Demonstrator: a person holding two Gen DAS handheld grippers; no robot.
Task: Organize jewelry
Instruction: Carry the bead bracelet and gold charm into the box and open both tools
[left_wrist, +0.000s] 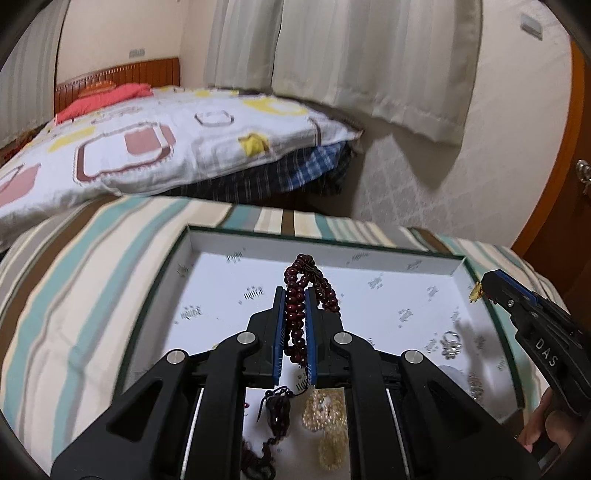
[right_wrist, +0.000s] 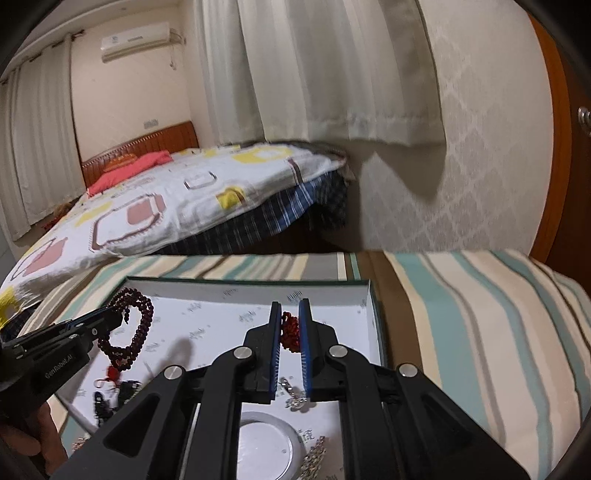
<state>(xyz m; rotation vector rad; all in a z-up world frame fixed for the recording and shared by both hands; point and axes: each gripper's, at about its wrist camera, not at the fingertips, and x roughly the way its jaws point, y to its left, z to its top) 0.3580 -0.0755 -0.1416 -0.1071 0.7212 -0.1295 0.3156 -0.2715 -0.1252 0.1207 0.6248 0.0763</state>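
A shallow white box tray (left_wrist: 258, 245) with a green rim lies on a striped surface. My left gripper (left_wrist: 295, 295) is shut on a dark red bead bracelet (left_wrist: 295, 314) and holds it above the tray; it also shows in the right wrist view (right_wrist: 129, 325). My right gripper (right_wrist: 288, 314) is shut on a small red beaded piece (right_wrist: 290, 332) over the tray's right side. In the left wrist view the right gripper (left_wrist: 487, 291) shows a small gold bit (left_wrist: 475, 291) at its tip. Pale pearl beads (left_wrist: 325, 410) and a dark tasselled strand (left_wrist: 275, 410) lie in the tray.
Silver trinkets (left_wrist: 451, 345) and a silver chain (right_wrist: 295, 397) lie in the tray, with a round silver lid (right_wrist: 264, 439) near its front. A bed with a patterned quilt (left_wrist: 166, 140) stands behind. Curtains (left_wrist: 351, 55) and a wooden door (left_wrist: 576, 177) are at the back right.
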